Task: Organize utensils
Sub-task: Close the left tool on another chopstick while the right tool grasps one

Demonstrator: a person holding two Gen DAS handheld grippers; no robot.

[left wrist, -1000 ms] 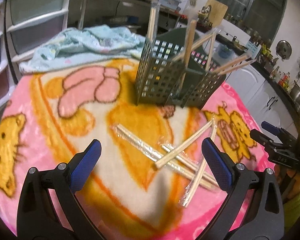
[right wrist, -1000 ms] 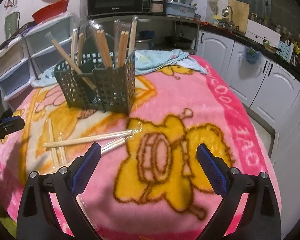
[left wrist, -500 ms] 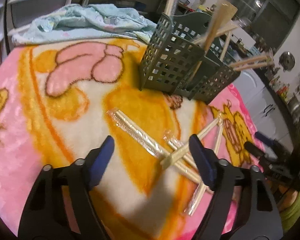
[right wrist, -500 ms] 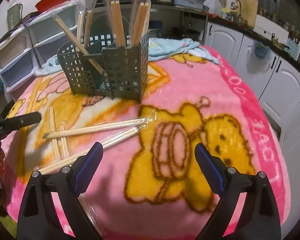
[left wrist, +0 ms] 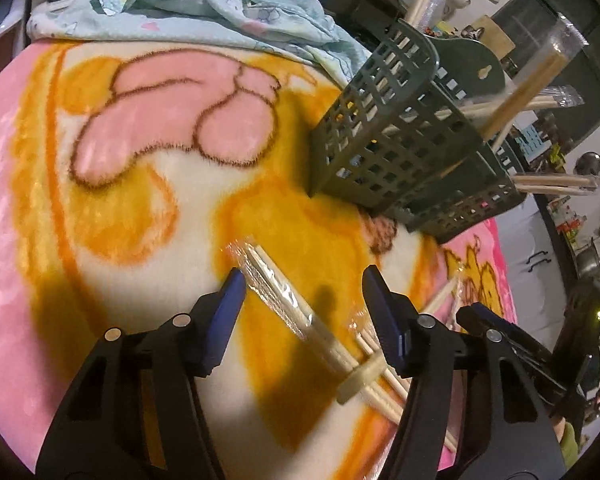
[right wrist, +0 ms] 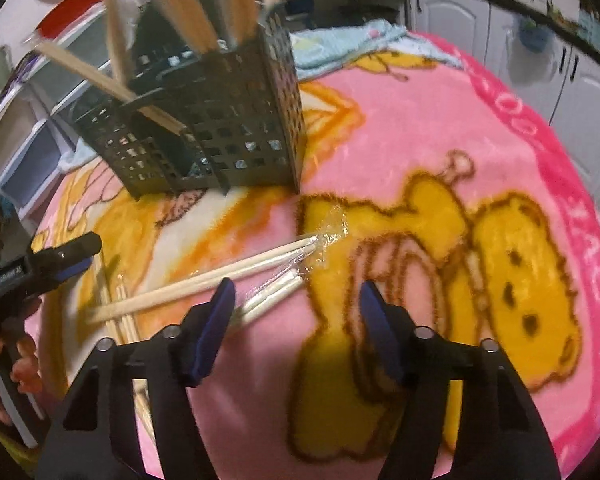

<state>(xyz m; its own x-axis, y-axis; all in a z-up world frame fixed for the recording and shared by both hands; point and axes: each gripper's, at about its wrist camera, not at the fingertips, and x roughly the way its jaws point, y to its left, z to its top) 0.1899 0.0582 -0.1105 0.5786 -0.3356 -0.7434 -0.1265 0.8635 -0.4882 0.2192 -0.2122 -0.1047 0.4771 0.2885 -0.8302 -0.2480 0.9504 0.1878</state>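
One caddy (left wrist: 384, 148); four loose chopstick packs (left wrist: 276, 288).

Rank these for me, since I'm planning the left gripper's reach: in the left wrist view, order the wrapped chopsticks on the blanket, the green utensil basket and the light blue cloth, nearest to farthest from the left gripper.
1. Wrapped chopsticks: between the closing fingers of the left gripper, untouched.
2. Green utensil basket: beyond, up and right.
3. Light blue cloth: farthest, at the blanket's far edge.

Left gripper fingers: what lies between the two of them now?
In the left wrist view, a plastic-wrapped chopstick pair lies on the blanket between the closing left gripper's jaws; nothing presses it yet.
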